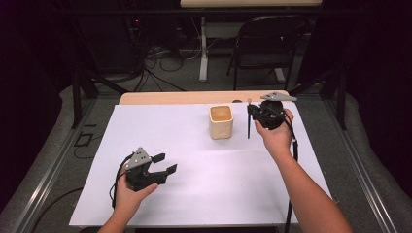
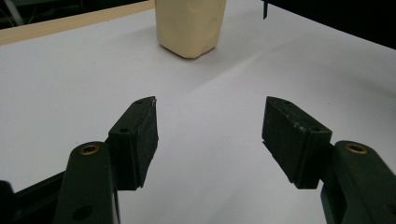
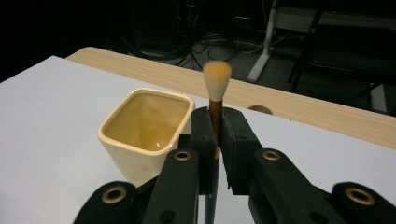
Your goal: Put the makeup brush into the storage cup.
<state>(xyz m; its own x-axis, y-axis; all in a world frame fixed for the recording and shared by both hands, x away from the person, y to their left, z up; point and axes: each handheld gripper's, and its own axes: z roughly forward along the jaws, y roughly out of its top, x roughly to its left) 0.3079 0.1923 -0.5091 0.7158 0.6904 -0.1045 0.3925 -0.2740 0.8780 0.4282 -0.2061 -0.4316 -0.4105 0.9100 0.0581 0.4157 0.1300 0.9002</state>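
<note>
Brush [image 3: 216,100] in the right gripper [image 3: 215,140] is the thing in hand: a slim one with a dark handle, a brown collar and a pale orange-tipped tuft. The right gripper view shows both black pads closed tight on the collar just below the tuft, so the bristles stand up above the jaws and the handle runs down between them. From the high view the brush [image 1: 248,121] hangs roughly upright, tuft on top and dark handle pointing down toward the white table cover [image 1: 194,194], just to the right of the cup [image 1: 221,122] and not touching it. The right gripper [image 1: 252,112] is held above the far right part of the table, the person's right hand [image 1: 277,133] wrapped round its body.

That cup is cream-coloured, squarish with rounded corners, open at the top and standing upright on the far middle of the cover; in the right gripper view the cup [image 3: 147,130] sits just left of the clamped brush, its glazed inside yellowish.

At the near left, the left gripper [image 1: 165,164] rests low over the cover in the person's left hand [image 1: 130,194], pointing toward the right. Its jaws stand wide apart with nothing between them; the left gripper view shows bare white surface in the gap of the left gripper [image 2: 209,123] and the cup [image 2: 189,25] well beyond it.
</note>
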